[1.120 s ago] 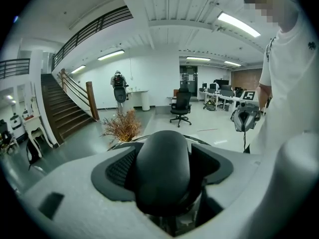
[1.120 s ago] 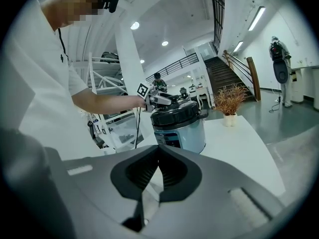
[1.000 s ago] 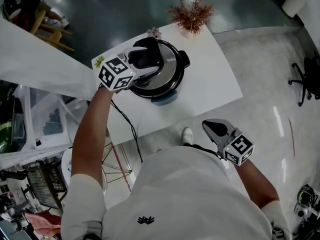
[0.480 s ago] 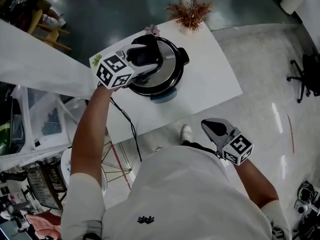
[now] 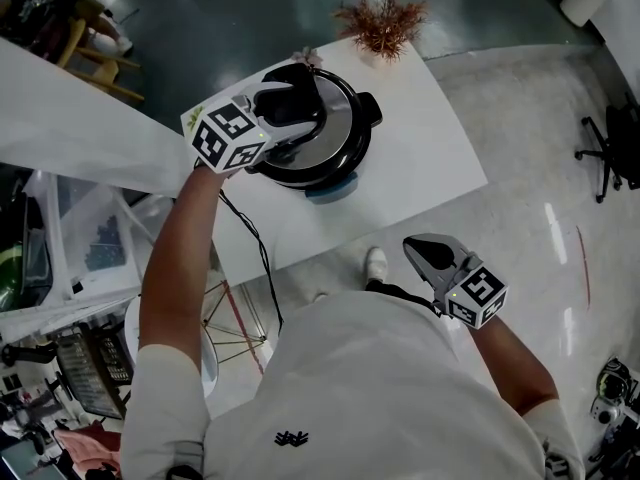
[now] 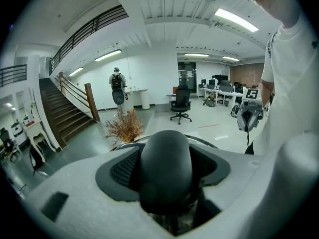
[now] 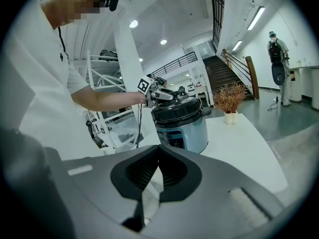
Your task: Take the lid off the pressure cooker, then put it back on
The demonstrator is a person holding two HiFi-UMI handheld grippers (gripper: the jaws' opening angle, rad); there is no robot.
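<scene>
The lid [image 5: 338, 133] is seated on the pressure cooker [image 7: 182, 126], directly under the left gripper [image 5: 295, 98]. Its black lid handle [image 6: 166, 168] is taken between that gripper's jaws, which are spread wide around it. The ribbed pads [image 6: 124, 168] are seen lying against the handle on both sides, so it is clamped rather than merely straddled. The cooker is stood on a white table [image 5: 420, 158] beneath this gripper. A dried plant [image 5: 380, 23] is placed beyond the gripper's tips at the table's far edge. A dark cable [image 5: 255, 243] is hung off the table's near edge, behind and below the gripper.

The right gripper [image 7: 157, 156] is held well apart from the cooker, back off the table's near edge and close to the person's body. Its jaws are brought together at the tips, and nothing is gripped between them. The cooker is seen ahead of it, above the line of its jaws, with the left gripper set on top.
</scene>
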